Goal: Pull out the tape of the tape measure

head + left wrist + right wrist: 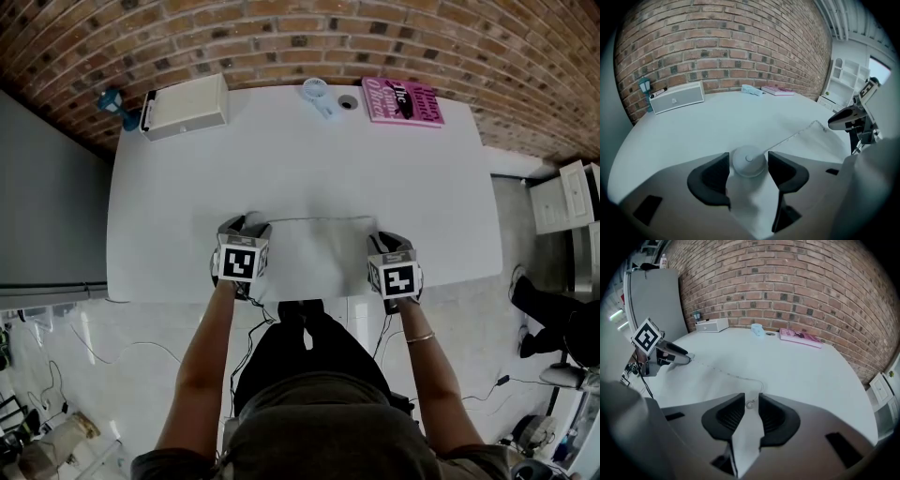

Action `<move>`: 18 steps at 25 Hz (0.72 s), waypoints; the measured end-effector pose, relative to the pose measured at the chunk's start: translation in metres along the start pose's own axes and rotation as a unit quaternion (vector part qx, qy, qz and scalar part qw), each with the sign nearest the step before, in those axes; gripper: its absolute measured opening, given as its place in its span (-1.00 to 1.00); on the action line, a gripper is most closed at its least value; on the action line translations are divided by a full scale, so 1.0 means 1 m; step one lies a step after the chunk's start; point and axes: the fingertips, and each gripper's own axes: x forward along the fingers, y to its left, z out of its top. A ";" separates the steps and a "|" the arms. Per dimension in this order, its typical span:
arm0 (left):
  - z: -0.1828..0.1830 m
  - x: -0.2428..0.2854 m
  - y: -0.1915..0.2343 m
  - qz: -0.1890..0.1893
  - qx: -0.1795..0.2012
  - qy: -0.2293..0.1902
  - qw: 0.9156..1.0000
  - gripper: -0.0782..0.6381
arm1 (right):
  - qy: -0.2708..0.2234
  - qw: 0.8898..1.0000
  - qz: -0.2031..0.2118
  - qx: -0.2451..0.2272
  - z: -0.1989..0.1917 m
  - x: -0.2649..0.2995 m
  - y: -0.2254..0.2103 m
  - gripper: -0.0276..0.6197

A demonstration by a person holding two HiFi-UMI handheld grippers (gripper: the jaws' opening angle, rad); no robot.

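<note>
Left gripper view: left gripper [748, 165] spread round the light-looking case [749, 158], right gripper [751, 402] spread too, so pinch the ring [750, 404] on the floppy tape [726, 373]

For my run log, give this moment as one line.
stage: tape pulled out | left hand-held gripper: open, tape measure between jaws | right hand-held gripper: open, end ring between jaws

Pink book [403, 100]: cover title too blurred to read.
</note>
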 end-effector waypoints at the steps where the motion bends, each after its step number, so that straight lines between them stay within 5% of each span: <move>1: 0.001 -0.001 0.000 0.001 -0.001 -0.004 1.000 -0.07 | -0.008 1.000 0.005 0.009 0.004 -0.002 0.002 -0.61; 18: 0.040 -0.045 0.008 0.029 -0.018 -0.101 0.994 -0.07 | -0.132 0.989 0.027 0.057 0.065 -0.041 0.021 -0.73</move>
